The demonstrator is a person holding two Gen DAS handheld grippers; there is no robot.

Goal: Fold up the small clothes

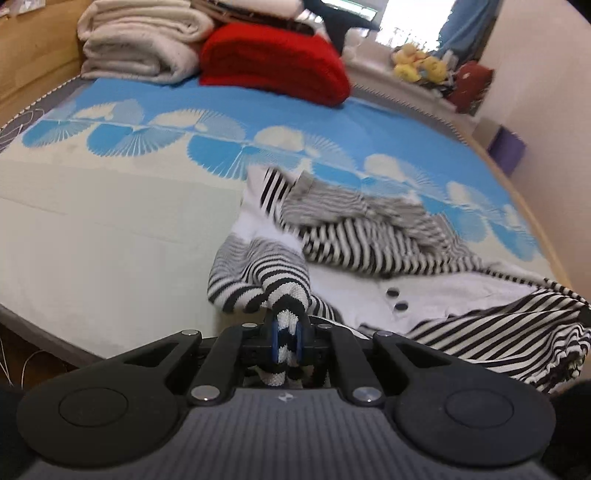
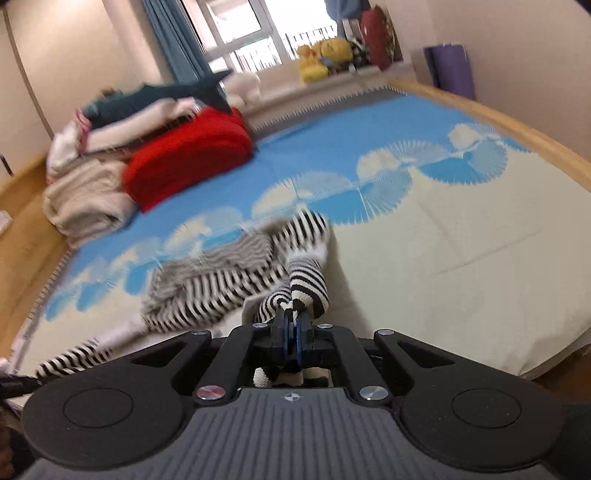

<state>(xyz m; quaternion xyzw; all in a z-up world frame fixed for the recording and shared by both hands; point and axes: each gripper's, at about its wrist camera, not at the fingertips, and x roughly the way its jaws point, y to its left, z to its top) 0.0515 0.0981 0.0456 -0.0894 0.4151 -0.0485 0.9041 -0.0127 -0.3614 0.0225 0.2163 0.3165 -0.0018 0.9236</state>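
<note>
Your left gripper (image 1: 287,332) and right gripper (image 2: 291,328) each clamp the striped garment (image 1: 369,243), which trails ahead onto the bed (image 1: 110,229). You're mid-lift; next, probably spread it flat before folding.

We look across a bed (image 1: 110,221) under a blue-and-cream cover toward a bright window (image 2: 255,33), blue curtain (image 2: 173,40) and pale walls (image 2: 517,55).

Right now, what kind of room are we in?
Most likely a bedroom: a wide bed with a blue patterned cover, folded blankets stacked at its far end, and plush toys on the window ledge.
</note>
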